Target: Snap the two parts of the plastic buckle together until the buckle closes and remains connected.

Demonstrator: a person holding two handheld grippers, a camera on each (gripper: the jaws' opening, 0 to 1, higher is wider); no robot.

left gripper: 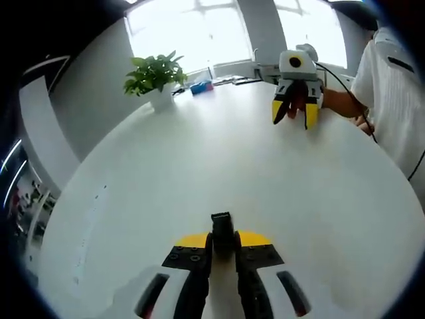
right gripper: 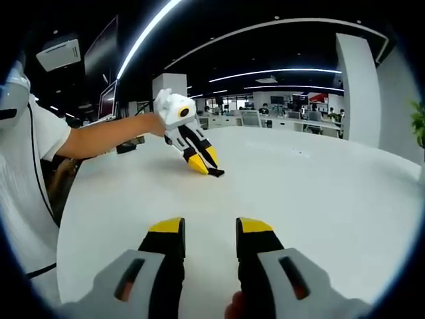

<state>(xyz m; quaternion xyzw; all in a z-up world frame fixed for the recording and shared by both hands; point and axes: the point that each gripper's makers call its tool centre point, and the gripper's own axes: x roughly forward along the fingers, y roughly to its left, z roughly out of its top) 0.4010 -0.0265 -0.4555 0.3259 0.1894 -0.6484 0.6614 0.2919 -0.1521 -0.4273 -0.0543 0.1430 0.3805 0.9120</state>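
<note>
Left gripper (left gripper: 224, 247): jaws closed on a black buckle part (left gripper: 222, 231), which sticks out past the yellow tips at 6 o'clock in the left gripper view. The same gripper (right gripper: 211, 167) in the right gripper view sits at 11 o'clock, tilted down, tips low to the white table (right gripper: 319, 193), with the black piece (right gripper: 216, 173) poking out at the tip end, touching or just above the surface; can't tell which.

Right gripper (right gripper: 210, 229): jaws apart, bare table visible in the gap, nothing between the yellow tips. In the left gripper view it (left gripper: 295, 111) shows at 1 o'clock, pointing down at the table (left gripper: 199, 166). Something dark sits between its yellow fingers (left gripper: 278, 110) there, too small to identify; could be shadow or a part.

The two grippers are well apart across the tabletop. Second buckle half: can't locate it with confidence.

Background in the left gripper view: potted plant (left gripper: 155, 76) at 11 o'clock near the far table edge, blue item (left gripper: 201, 86) just beside it, bright windows behind. A person's white sleeve (left gripper: 392, 86) is at 2 o'clock.
</note>
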